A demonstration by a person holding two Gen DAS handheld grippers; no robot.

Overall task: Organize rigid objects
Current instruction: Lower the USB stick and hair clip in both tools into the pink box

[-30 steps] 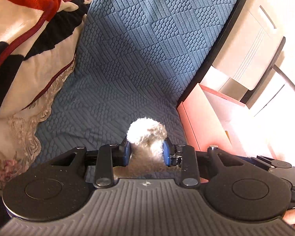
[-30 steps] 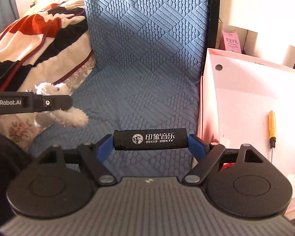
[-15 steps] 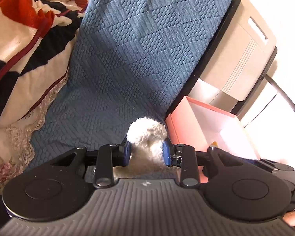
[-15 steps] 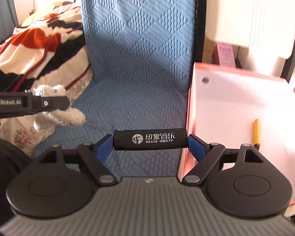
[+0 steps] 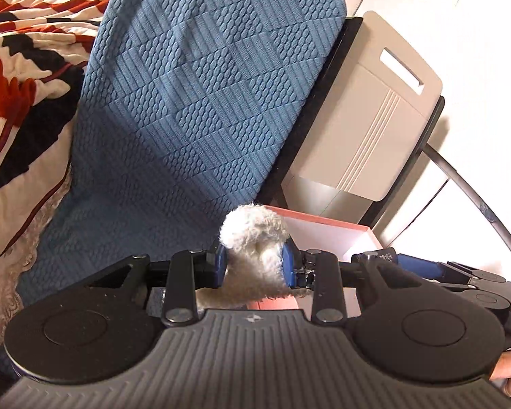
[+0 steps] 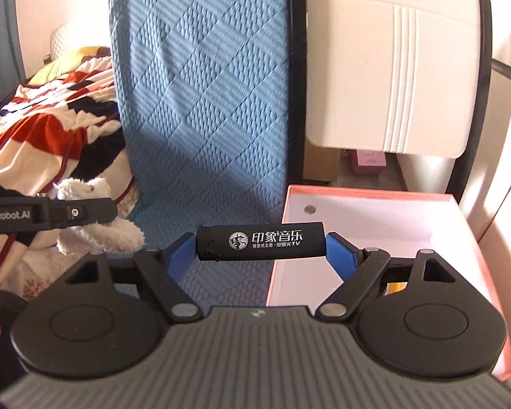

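Note:
My left gripper [image 5: 254, 265] is shut on a white fluffy plush toy [image 5: 255, 238], held above the blue quilted cushion next to the pink box [image 5: 327, 231]. In the right wrist view the left gripper [image 6: 109, 209] and the toy [image 6: 95, 235] show at the left. My right gripper [image 6: 260, 250] is shut endwise on a black lighter [image 6: 260, 242] with white printing, held over the left wall of the pink box [image 6: 374, 218]. A yellow-handled tool [image 6: 397, 286] lies in the box, mostly hidden behind my right finger.
A blue quilted cushion [image 6: 204, 102] covers the seat and backrest. A patterned red, black and white blanket [image 6: 51, 126] lies at the left. A beige plastic panel [image 6: 391, 68] stands behind the box. A small pink carton [image 6: 369, 160] sits beneath it.
Both grippers rose and tilted up, so the box and backrest show further down in view. The left gripper moved right toward the pink box. Both grips stayed shut.

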